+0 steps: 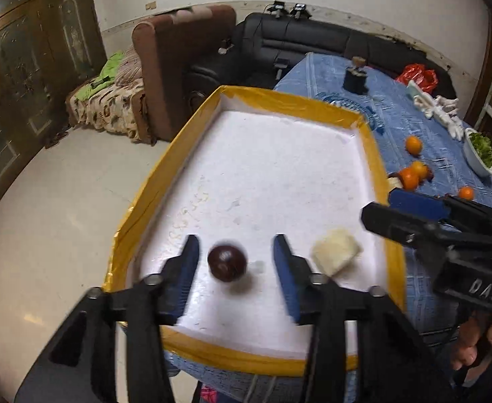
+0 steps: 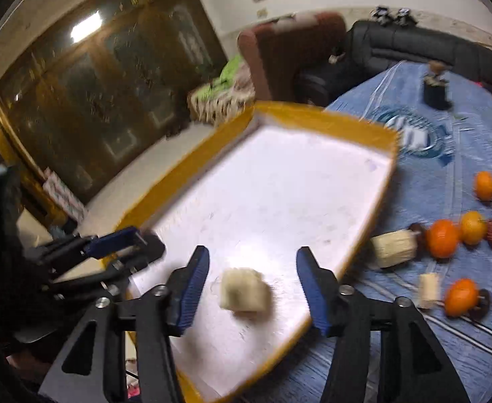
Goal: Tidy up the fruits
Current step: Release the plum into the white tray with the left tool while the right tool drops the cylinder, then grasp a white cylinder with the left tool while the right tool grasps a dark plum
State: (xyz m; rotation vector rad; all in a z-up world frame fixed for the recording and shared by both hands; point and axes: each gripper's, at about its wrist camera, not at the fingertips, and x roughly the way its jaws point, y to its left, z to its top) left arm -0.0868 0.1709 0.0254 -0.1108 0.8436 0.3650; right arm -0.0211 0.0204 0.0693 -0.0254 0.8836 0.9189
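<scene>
A white foam tray with a yellow taped rim (image 1: 165,174) (image 2: 313,114) sits on the blue tablecloth. My left gripper (image 1: 236,245) is open over its near end. A dark red round fruit (image 1: 227,263) lies blurred between the fingers, with a gap on each side. My right gripper (image 2: 253,250) is open too, around a pale cream fruit chunk (image 2: 244,294) (image 1: 336,250) that neither pad touches. Each gripper shows in the other's view: right gripper (image 1: 413,215), left gripper (image 2: 125,245). Several oranges (image 2: 442,238) (image 1: 413,144), dark red fruits and skewered pale chunks (image 2: 395,248) lie on the cloth right of the tray.
A white bowl of greens (image 1: 481,154), a white branched object (image 1: 440,110), a small dark figure (image 1: 355,79) and a red bag (image 1: 417,77) sit further back on the table. A brown armchair (image 1: 179,67) and black sofa (image 1: 296,40) stand beyond the table. A hand (image 1: 474,346) holds the right gripper.
</scene>
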